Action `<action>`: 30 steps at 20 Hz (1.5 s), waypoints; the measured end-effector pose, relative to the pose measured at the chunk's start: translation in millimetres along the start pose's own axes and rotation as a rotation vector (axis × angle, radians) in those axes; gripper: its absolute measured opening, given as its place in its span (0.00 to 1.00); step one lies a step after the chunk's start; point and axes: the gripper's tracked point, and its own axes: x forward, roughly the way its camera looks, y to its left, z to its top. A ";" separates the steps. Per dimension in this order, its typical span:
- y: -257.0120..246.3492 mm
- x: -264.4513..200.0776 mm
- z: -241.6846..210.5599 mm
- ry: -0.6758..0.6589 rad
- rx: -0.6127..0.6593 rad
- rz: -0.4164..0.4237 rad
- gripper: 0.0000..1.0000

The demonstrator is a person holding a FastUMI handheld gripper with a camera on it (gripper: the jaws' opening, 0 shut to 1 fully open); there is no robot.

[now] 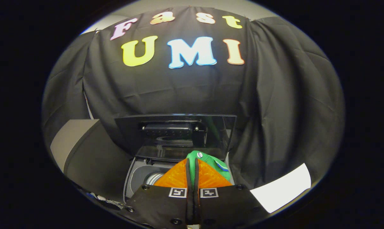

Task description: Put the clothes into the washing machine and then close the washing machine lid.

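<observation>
Fingers: gripper (192, 163) fingers are drawn together at the lower centre of the frame, with only a thin dark slit between them; they appear pressed on a fold of the green garment (215, 163).
Held item: green garment, bunched, showing just beyond and to the right of the fingertips; a white and blue detail marks its surface. How much cloth hangs below the fingers is hidden.
Washing machine: top-loading washing machine (132, 178) sits directly beneath the fingers; part of the metal drum (154, 178) shows to the left of them.
Lid: dark translucent lid (176, 135) stands raised behind the opening, at the centre of the frame, tilted back towards the black cloth wall (274, 95).
Position: garment is over the right part of the opening, not yet lying in the drum.
Step in hand: judged to be loading, carrying the garment above the tub.
Next move: likely lower towards the drum, part the fingers to drop the cloth clear of the rim, then reach for the lid's edge and bring it down.
</observation>
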 end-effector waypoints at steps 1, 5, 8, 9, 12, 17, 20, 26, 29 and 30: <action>5.2 5.1 -2.9 0.003 0.000 0.012 0.01; 20.6 20.2 -16.7 0.031 0.004 0.044 0.01; 29.9 31.7 -31.2 0.058 0.007 0.055 0.02; 33.0 35.9 -38.2 0.070 0.009 0.059 0.01; 42.7 46.0 -60.6 0.112 0.011 0.066 0.02; 49.3 57.0 -91.7 0.174 0.011 0.060 0.04; 48.3 61.1 -103.2 0.195 0.005 0.043 0.04; 48.0 62.0 -114.2 0.194 0.016 0.031 0.14; 52.6 58.0 -110.3 0.184 -0.001 0.035 0.57; 52.7 58.6 -111.2 0.185 -0.003 0.032 0.79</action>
